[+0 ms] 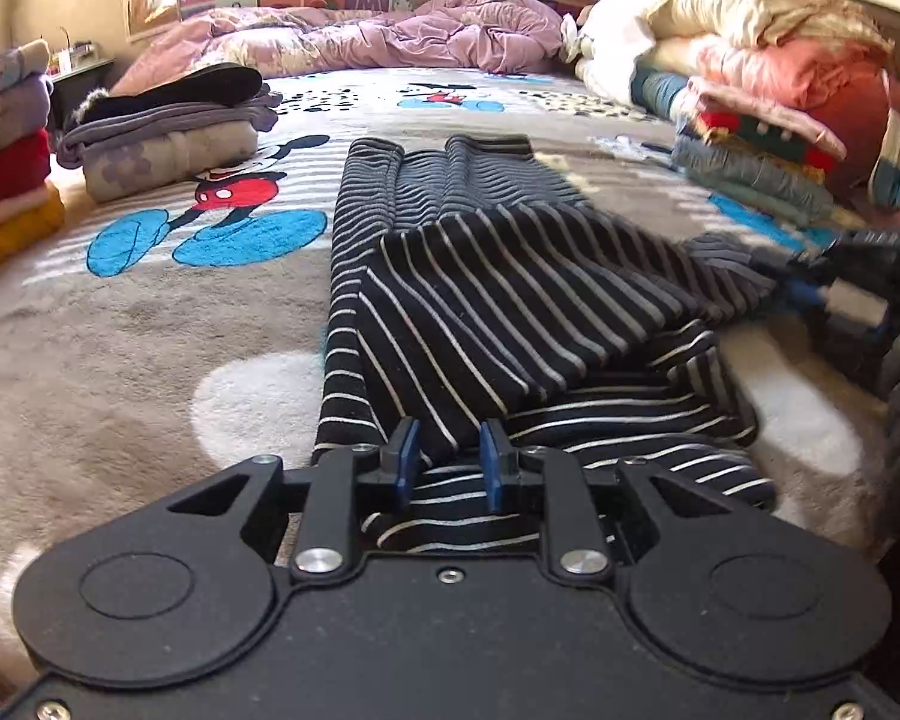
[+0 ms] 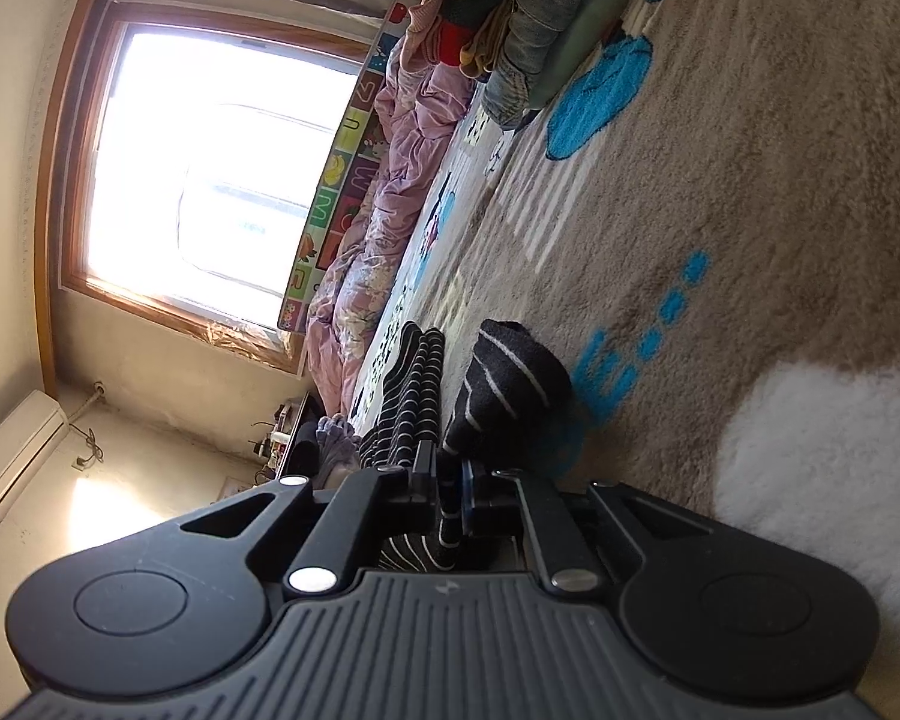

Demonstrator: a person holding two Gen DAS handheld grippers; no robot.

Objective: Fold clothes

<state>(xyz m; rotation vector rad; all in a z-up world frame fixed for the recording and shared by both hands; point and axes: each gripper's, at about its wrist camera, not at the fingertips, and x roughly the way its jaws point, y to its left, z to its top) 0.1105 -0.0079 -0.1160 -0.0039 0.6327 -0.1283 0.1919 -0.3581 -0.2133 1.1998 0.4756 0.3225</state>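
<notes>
Striped garment (image 1: 480,300) is lying lengthwise on the plush cartoon-print blanket (image 1: 150,330) covering the bed, partly folded: a sleeve or side panel is crossing over the body toward its right edge

Left gripper (image 1: 448,461): blue-padded fingers (image 1: 407,456) are standing a little apart, straddling a ridge of the garment's near hem; whether they are actually pinching it, cannot tell. Right gripper (image 2: 448,495) is rolled sideways, fingers nearly closed, clamping striped cloth at the garment's right edge

Risks, as judged:
- thin knit is slipping out of the left fingers if not clamped, so the fold is going crooked
- deep blanket pile is dragging under the garment, bunching layers
- uneven pull between the two grippers is skewing the stripes

Material: soft stretchy knit, dark with thin pale stripes, limp
</notes>
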